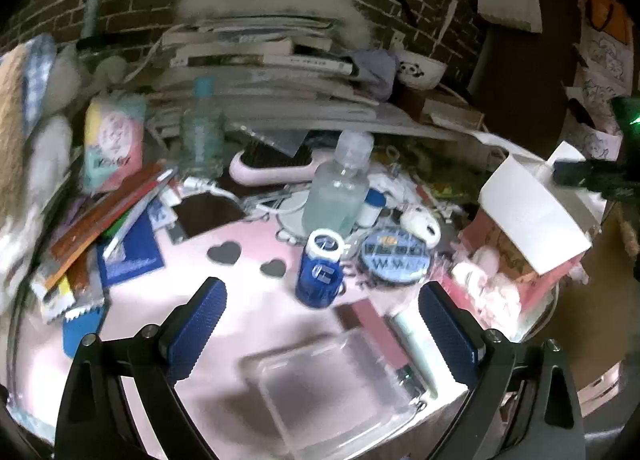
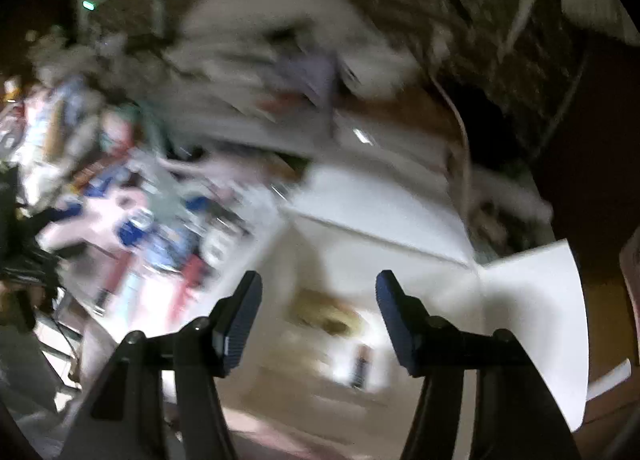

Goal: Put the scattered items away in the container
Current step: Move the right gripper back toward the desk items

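Note:
My left gripper [image 1: 322,296] is open above a pink table [image 1: 240,300] with nothing between its blue pads. Just beyond it stands a blue and white cylinder [image 1: 322,268]. Behind that are a clear bottle [image 1: 340,188], a round blue patterned tin [image 1: 398,256] and a small white item [image 1: 420,222]. A clear plastic case [image 1: 332,388] and a pale tube [image 1: 412,344] lie under the gripper. An open white box [image 1: 528,216] stands at the right. In the blurred right wrist view my right gripper [image 2: 318,288] hangs open over that white box [image 2: 384,212], where a yellowish item [image 2: 324,314] lies.
Stacked books and papers [image 1: 260,56] fill the back against a brick wall. A teal bottle [image 1: 202,128], a pink packet [image 1: 114,140], coloured strips [image 1: 108,212] and a blue card [image 1: 132,248] crowd the left. A pink comb-like item [image 1: 276,170] lies mid-table.

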The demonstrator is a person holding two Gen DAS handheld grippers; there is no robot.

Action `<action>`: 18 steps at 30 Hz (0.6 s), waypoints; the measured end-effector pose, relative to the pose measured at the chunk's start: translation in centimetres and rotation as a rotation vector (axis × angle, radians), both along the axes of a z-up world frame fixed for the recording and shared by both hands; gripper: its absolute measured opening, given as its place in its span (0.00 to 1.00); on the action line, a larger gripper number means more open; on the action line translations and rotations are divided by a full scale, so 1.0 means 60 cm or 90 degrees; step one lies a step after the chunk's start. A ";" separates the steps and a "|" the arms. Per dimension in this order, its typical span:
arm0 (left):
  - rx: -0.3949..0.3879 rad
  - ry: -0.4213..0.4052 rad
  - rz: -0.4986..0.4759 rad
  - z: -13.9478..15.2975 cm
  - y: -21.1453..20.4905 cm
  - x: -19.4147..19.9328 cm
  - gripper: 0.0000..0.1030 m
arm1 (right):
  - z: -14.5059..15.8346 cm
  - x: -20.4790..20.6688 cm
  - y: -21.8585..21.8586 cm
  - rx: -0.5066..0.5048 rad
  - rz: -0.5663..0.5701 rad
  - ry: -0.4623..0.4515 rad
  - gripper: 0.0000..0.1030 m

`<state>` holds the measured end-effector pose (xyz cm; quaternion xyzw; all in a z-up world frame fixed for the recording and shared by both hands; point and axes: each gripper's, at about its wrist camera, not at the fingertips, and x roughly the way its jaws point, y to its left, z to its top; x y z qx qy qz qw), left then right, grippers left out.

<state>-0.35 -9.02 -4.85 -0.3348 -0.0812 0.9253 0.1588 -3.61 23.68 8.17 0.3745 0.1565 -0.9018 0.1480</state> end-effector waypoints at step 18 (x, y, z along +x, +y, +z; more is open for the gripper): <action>-0.044 -0.032 0.009 -0.051 0.022 0.099 0.93 | -0.092 0.120 -0.230 -0.118 0.204 0.026 0.59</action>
